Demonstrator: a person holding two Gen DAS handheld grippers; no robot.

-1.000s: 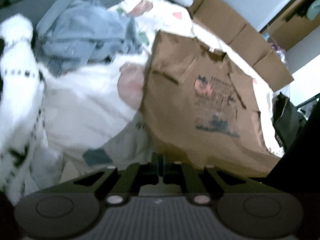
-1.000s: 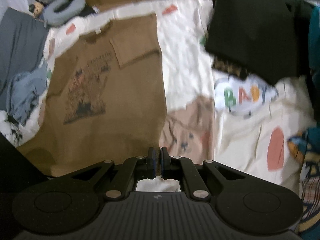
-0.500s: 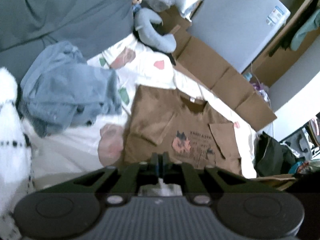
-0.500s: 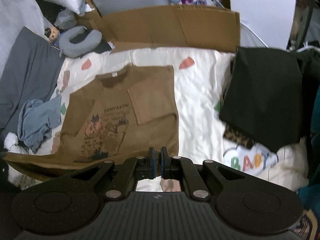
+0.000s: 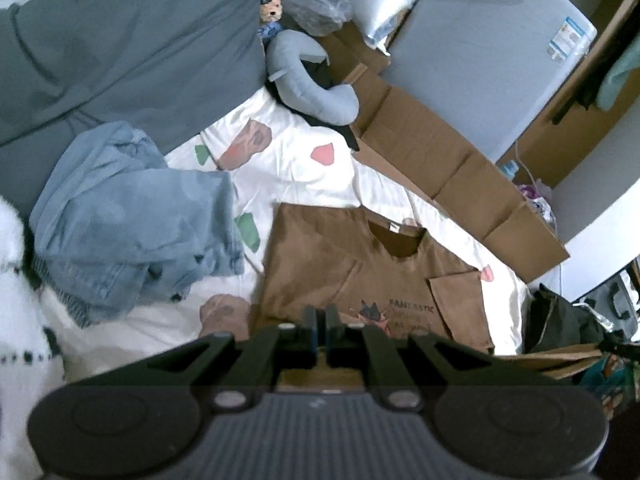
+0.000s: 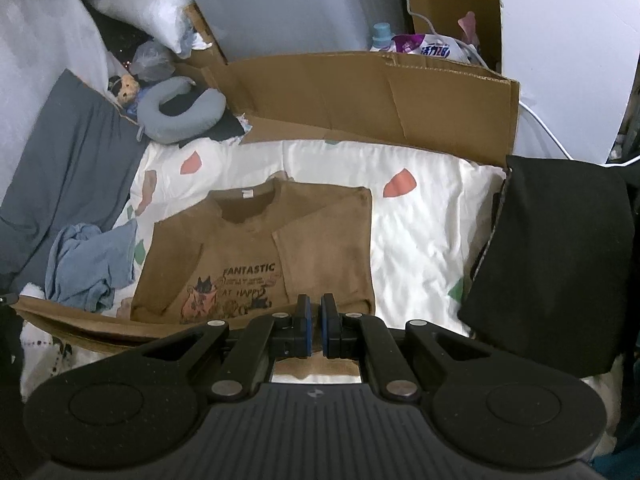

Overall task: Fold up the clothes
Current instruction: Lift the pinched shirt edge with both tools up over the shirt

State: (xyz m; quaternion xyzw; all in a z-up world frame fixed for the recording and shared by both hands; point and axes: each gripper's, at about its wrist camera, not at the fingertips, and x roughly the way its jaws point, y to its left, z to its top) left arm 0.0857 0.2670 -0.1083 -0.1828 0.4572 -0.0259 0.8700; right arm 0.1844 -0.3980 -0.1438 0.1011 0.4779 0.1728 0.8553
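On the bed: my brown T-shirt (image 6: 256, 256) lies on the white patterned sheet (image 6: 420, 232), sleeves folded inward, hem lifted.
Shirt look: soft matte cotton, dark "FANTASTIC" cat print.
Left hand-held gripper (image 5: 319, 334): pinching the brown hem.
Right hand-held gripper (image 6: 317, 330): clamped on the hem too.
Beside it: crumpled blue denim (image 5: 132, 216), stiff cardboard (image 6: 360, 96).

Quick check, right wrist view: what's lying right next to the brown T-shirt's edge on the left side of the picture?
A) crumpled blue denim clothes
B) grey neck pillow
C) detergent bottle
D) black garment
A: the crumpled blue denim clothes lie beside the brown T-shirt on its left edge, while the neck pillow is further up by the cardboard.
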